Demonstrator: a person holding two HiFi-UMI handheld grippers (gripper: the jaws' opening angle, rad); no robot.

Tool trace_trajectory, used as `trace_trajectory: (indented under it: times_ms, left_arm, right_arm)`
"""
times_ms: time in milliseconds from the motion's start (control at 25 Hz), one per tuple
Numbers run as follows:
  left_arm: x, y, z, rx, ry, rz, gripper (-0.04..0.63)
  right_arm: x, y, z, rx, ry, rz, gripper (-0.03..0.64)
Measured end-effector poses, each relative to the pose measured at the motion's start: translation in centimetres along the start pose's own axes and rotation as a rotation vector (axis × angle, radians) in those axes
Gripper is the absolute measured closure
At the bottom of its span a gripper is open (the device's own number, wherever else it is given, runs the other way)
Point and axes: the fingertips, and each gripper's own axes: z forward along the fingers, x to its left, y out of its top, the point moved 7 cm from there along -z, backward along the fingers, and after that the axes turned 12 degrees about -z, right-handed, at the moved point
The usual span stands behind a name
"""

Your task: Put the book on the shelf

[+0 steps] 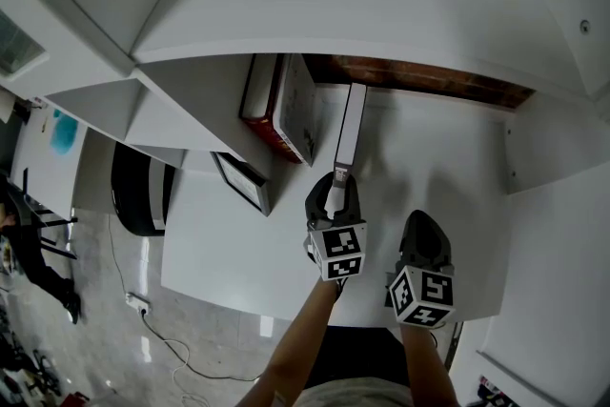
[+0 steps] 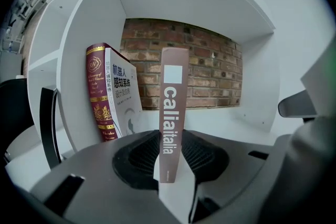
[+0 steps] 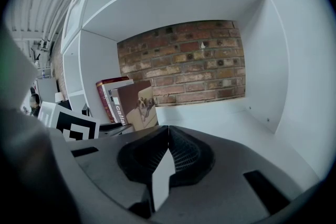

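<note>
A thin brown book (image 1: 351, 124) stands upright on the white shelf board (image 1: 448, 167), its spine toward me. In the left gripper view the spine (image 2: 172, 107) with white lettering runs up between the two black pads, which press on it from both sides. My left gripper (image 1: 335, 184) is shut on the book's lower near edge. My right gripper (image 1: 424, 232) hovers to the right and nearer to me, jaws closed with nothing in them. In the right gripper view (image 3: 168, 131) the brown book's cover (image 3: 135, 105) shows a dog.
A dark red book (image 2: 98, 94) and a white book (image 2: 123, 94) lean against the compartment's left wall, just left of the brown book. A brick wall (image 2: 210, 71) closes the back. A black frame (image 1: 243, 181) lies at the shelf's left corner. Bare shelf board extends to the right.
</note>
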Motion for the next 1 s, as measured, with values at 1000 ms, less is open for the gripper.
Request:
trace_trajectory:
  times_ms: [1000]
  left_arm:
    - [0.4,1.4,4.8,-0.023,0.088,-0.044,0.457]
  right_arm:
    - [-0.8,0.1,1.9,0.018,-0.011,0.018,0.600]
